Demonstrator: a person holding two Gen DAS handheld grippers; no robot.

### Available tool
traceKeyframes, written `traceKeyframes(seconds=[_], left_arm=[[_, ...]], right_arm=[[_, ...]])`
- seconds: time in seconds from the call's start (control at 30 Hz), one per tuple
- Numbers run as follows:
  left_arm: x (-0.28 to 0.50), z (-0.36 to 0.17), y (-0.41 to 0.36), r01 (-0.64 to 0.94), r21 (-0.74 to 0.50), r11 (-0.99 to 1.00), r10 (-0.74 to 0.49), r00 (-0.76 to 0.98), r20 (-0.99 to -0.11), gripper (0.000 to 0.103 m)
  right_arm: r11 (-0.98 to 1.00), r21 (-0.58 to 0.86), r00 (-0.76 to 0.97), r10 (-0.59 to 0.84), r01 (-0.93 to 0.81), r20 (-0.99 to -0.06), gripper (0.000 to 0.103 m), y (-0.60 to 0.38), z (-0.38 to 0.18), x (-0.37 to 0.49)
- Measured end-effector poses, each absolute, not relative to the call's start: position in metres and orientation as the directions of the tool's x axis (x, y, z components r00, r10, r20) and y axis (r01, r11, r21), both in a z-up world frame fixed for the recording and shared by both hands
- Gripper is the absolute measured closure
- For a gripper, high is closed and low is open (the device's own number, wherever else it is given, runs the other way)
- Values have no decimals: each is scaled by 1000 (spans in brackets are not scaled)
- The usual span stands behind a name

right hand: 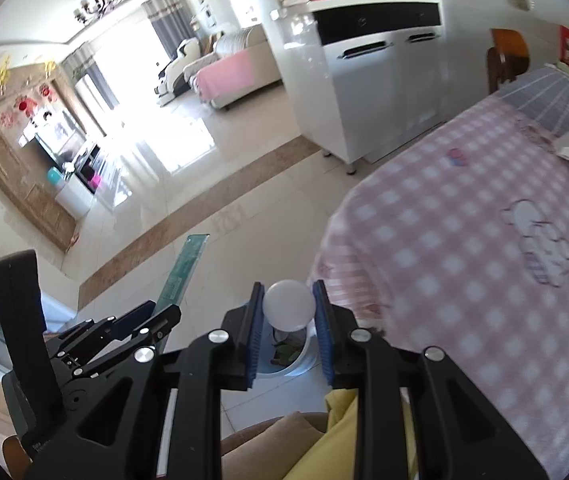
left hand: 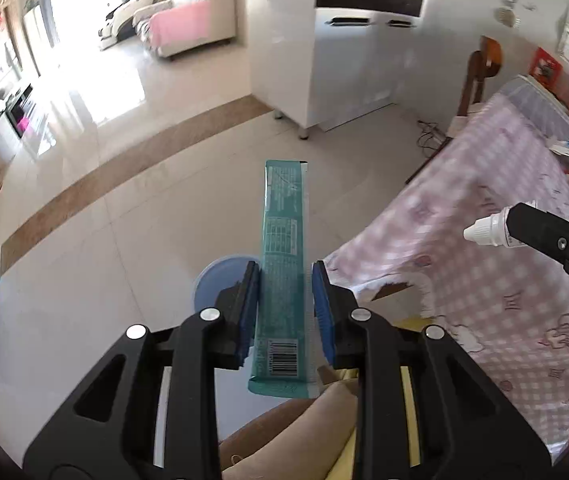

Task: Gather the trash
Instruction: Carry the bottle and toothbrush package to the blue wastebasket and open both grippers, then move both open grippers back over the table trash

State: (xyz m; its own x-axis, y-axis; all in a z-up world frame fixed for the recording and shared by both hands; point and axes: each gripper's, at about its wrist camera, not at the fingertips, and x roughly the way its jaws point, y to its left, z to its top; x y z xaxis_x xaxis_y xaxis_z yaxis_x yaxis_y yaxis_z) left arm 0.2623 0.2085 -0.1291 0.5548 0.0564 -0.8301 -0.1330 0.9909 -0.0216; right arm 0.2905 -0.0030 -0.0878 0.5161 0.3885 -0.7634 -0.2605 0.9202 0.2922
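The left gripper is clamped on a long flat teal foil wrapper that juts forward past its blue pads. The right gripper is closed around a small white plastic dropper bottle, directly above a round pale-blue bin on the floor.

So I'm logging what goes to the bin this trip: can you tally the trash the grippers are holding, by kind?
Teal wrapper, in the left gripper: 1
White dropper bottle, in the right gripper: 1
Total: 2
The bin shows on the floor below them.
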Motion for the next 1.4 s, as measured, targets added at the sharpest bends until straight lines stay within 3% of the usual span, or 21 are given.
traceKeyframes(seconds=[0.1,0.17,0.2,0.7,0.73,0.77,0.83,1.4], left_arm=[[270,-142,226,-176,-39,984,58,514,-856,74],[275,-152,236,-215,-21,976,85,472,-878,47],[274,-154,242,-238,-13,971,105,476,-873,39],[237,-179,332,-435,-26,900,164,392,-905,39],[233,-178,337,-447,-24,894,171,390,-905,39],[228,-176,343,-463,-19,886,184,390,-902,39],[222,-173,349,-483,-8,876,206,388,-898,39],[226,-140,316,-415,-16,910,202,474,-857,38]], right_arm=[[917,292,496,393,-271,-774,79,10,-93,294],[917,288,486,392,-276,-781,79,17,-97,296],[918,285,481,389,-276,-786,79,21,-99,298],[876,269,311,406,-401,-859,78,109,-144,330],[872,274,300,410,-405,-861,75,116,-145,332],[872,283,289,413,-399,-864,56,121,-145,335],[869,307,289,431,-387,-855,34,128,-144,339],[869,272,346,426,-414,-836,34,108,-120,303]])
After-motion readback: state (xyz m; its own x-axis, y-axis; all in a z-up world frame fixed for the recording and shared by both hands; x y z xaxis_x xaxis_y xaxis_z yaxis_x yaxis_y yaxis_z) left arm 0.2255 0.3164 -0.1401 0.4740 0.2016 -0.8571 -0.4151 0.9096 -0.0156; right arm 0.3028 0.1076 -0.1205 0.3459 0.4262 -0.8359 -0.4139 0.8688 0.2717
